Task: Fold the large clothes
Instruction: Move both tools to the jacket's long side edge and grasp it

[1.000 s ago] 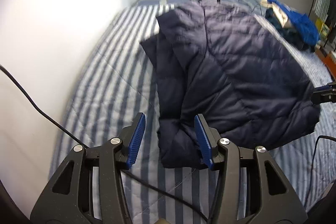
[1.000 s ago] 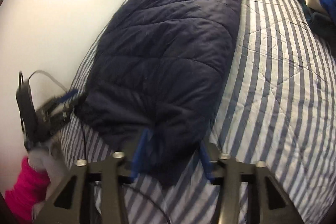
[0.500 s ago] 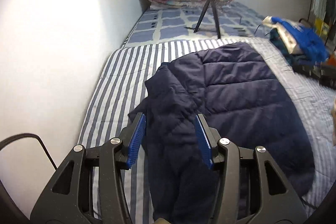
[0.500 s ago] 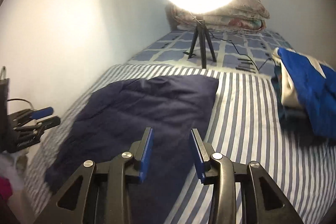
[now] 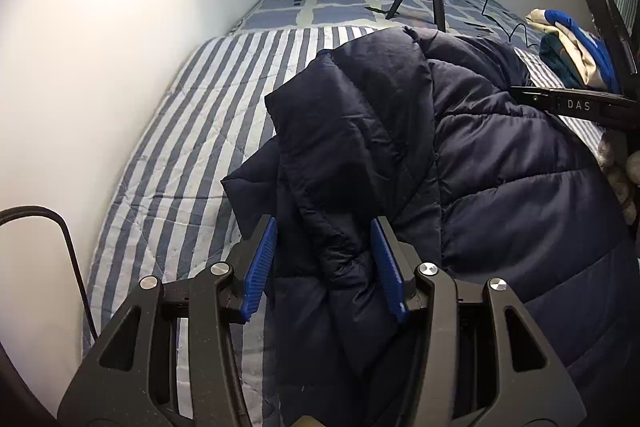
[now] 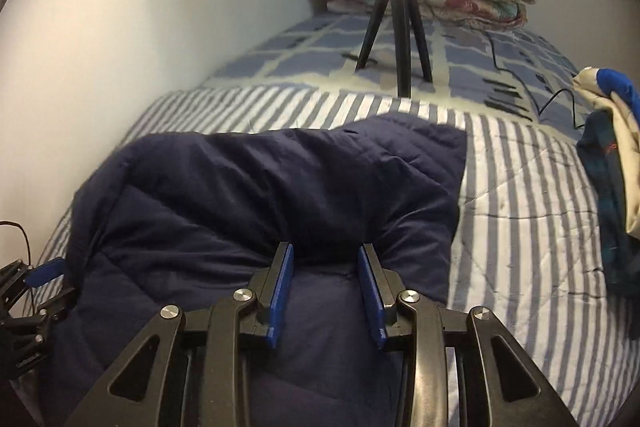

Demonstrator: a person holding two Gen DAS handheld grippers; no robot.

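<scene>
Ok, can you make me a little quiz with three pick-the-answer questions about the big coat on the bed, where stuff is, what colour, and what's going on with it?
1. Where does the tripod stand?
A. On the checked bedding beyond the jacket
B. On the floor
C. On top of the jacket

2. What colour is the puffy jacket?
A. Red
B. Dark navy
C. Yellow

3. How does the jacket lie?
A. Hung on a hanger
B. Rolled into a tight ball
C. Bunched on the striped quilt, with padding between the pads of each tool

Answers:
1 A, the tripod has its legs on the checked bedding.
2 B, the jacket is dark navy all over.
3 C, it lies rumpled on the striped quilt; fabric sits between the pads of the left tool and of the right tool, whose jaws are closing.
</scene>
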